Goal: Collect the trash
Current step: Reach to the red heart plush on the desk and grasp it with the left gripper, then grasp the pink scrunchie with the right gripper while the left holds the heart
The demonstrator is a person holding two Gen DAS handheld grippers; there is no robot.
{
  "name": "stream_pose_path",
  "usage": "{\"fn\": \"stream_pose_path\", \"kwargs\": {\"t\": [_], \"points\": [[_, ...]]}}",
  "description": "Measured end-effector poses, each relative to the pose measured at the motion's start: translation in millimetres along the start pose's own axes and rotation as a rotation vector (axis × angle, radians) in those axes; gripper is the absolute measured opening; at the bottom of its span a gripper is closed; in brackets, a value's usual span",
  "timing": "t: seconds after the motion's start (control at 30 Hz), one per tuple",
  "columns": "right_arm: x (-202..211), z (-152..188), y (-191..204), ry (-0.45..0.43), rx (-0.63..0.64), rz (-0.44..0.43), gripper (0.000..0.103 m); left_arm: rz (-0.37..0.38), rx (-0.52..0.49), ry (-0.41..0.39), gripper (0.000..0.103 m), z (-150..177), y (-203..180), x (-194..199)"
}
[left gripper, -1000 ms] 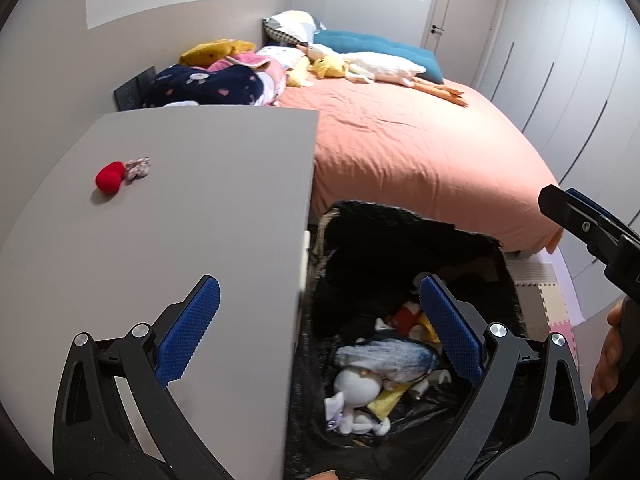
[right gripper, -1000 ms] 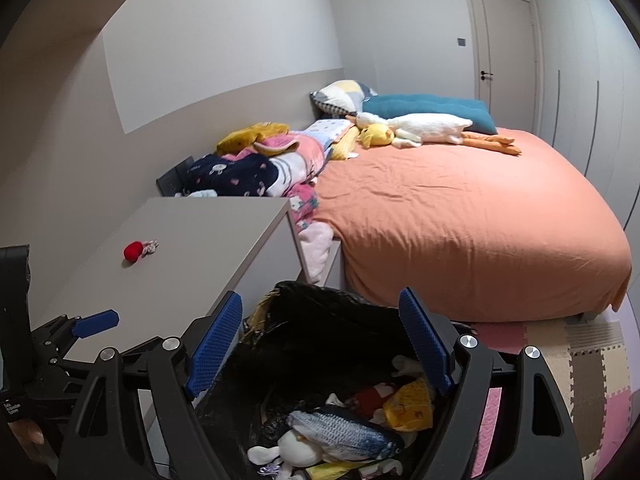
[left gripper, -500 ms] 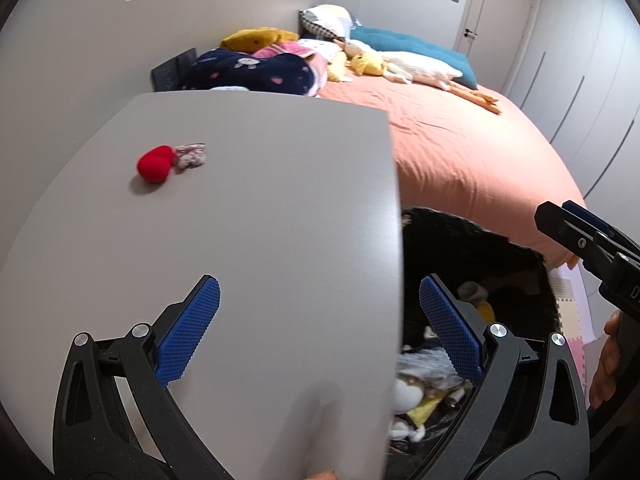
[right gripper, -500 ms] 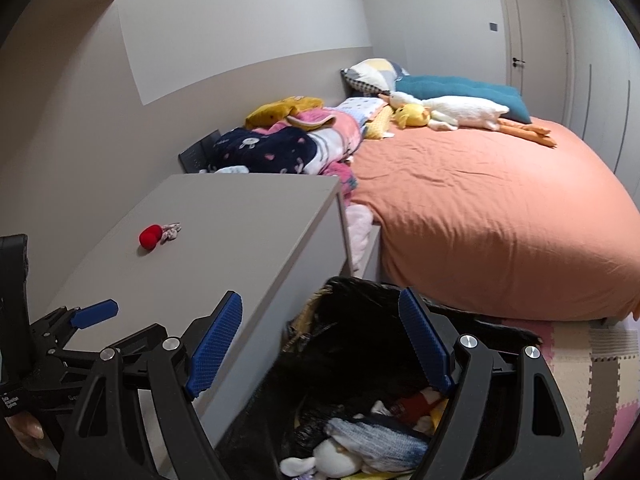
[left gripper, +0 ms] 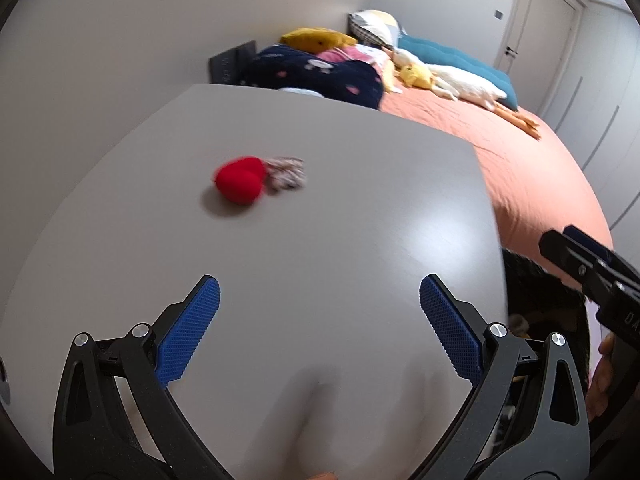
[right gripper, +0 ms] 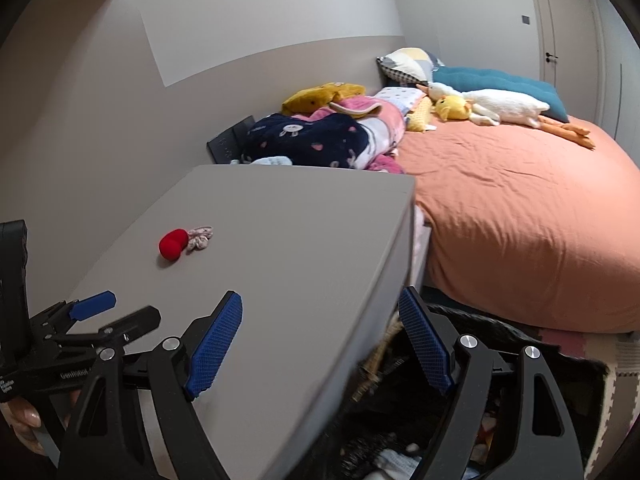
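A small red plush lump [left gripper: 240,184] with a pale patterned scrap [left gripper: 286,172] beside it lies on the grey cabinet top [left gripper: 340,208]; it also shows in the right wrist view [right gripper: 173,243]. My left gripper [left gripper: 320,320] is open and empty above the cabinet top, short of the red lump. My right gripper [right gripper: 320,344] is open and empty over the cabinet's right edge and the black trash bag [right gripper: 500,344]. The bag [left gripper: 540,300] holds several scraps and sits on the floor beside the cabinet.
A bed with an orange sheet [right gripper: 520,220] lies beyond the cabinet, piled with clothes [right gripper: 320,136], pillows and plush toys [right gripper: 500,108]. Grey walls run on the left. A door [left gripper: 532,20] and wardrobe fronts stand at the far right. Foam mats [right gripper: 616,364] cover the floor.
Both grippers have moved left, from over the trash bag to over the cabinet top. The red lump now looks nearer and larger. Both stay open.
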State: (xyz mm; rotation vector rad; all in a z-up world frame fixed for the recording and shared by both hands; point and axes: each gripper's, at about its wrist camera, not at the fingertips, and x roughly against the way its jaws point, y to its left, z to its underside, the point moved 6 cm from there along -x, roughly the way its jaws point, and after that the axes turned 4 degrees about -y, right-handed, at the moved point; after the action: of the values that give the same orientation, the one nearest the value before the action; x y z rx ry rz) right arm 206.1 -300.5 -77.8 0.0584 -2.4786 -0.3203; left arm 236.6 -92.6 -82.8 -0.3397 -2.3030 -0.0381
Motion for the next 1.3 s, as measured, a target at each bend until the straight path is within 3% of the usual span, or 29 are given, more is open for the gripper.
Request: {"fn": "stream_pose_path", "kwargs": {"t": [0.3, 0.63, 0.83, 1.0, 1.1, 1.2, 1.3], "points": [[-33.4, -10.0, 14.7, 0.016, -0.002, -0.008, 0.081, -0.058, 0.021, -0.003, 0.092, -27.2, 42.2, -34.5], [-64.5, -16.0, 23.1, 0.037, 0.003, -0.011, 0.081, -0.074, 0.006, 0.014, 0.086, -46.3, 59.1, -65.1], [-76.6, -23.4, 32.9, 0.04, 0.026, -0.007, 0.081, -0.065, 0.008, 0.031, 0.072, -53.1, 68.2, -79.5], [-85.3, -28.0, 42.4, 0.042, 0.038, -0.014, 0.081, -0.071, -0.016, 0.037, 0.067, -57.3, 70.6, -88.7], [-91.2, -30.2, 49.7, 0.049, 0.049, -0.02, 0.081, -0.073, -0.028, 0.045, 0.06, -58.2, 72.0, -93.9], [-95.0, -30.3, 56.0, 0.058, 0.056, -0.026, 0.081, -0.078, -0.028, 0.059, 0.045, -56.8, 76.7, -99.0], [-98.8, -30.6, 62.2, 0.065, 0.064, -0.032, 0.081, -0.094, -0.021, 0.052, 0.042, -56.6, 83.2, -98.4]]}}
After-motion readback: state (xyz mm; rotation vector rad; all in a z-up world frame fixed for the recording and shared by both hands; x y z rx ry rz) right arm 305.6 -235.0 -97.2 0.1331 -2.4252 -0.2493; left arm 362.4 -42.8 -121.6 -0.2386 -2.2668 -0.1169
